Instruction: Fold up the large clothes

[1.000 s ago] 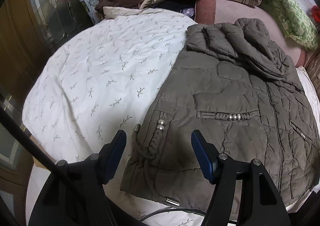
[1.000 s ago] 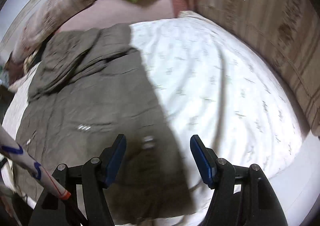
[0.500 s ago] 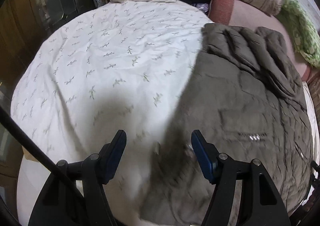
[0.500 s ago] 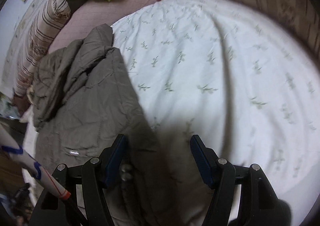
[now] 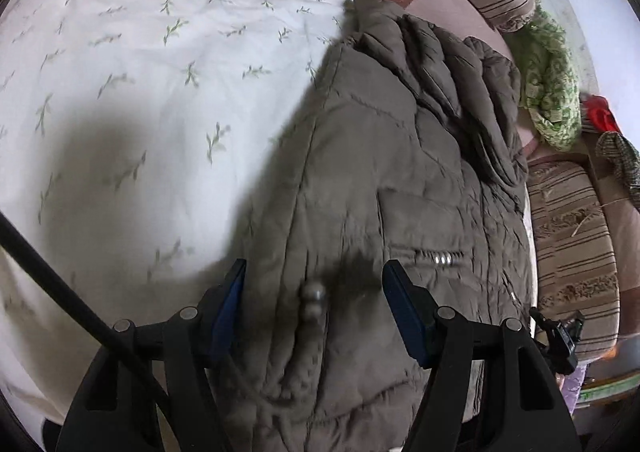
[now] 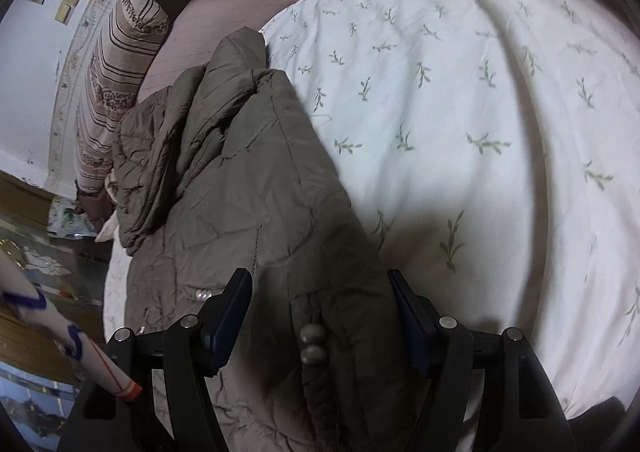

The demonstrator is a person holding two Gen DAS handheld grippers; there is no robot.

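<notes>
1. White leaf-print quilt point(image 5: 168, 64) fills the upper left of the left wrist view and the right half of the right wrist view.
2. Olive quilted jacket point(image 5: 384, 180) lies flat on the quilt, centre to right in the left view, left of centre in the right view point(image 6: 240, 180). Judgement: padded, soft, bulky but light; shell looks slippery. Best hold: the hem corners, pinching both layers.
3. Left gripper point(image 5: 314, 302): jaws wide, nothing held, straddling the hem.
4. Right gripper point(image 6: 320, 306): jaws wide, empty, over the opposite hem edge.
5. Drawcord beads point(image 5: 312, 300) sit between the left jaws.
6. Versus 0.5 s ago: both grippers have closed in on the hem; jacket unmoved.
</notes>
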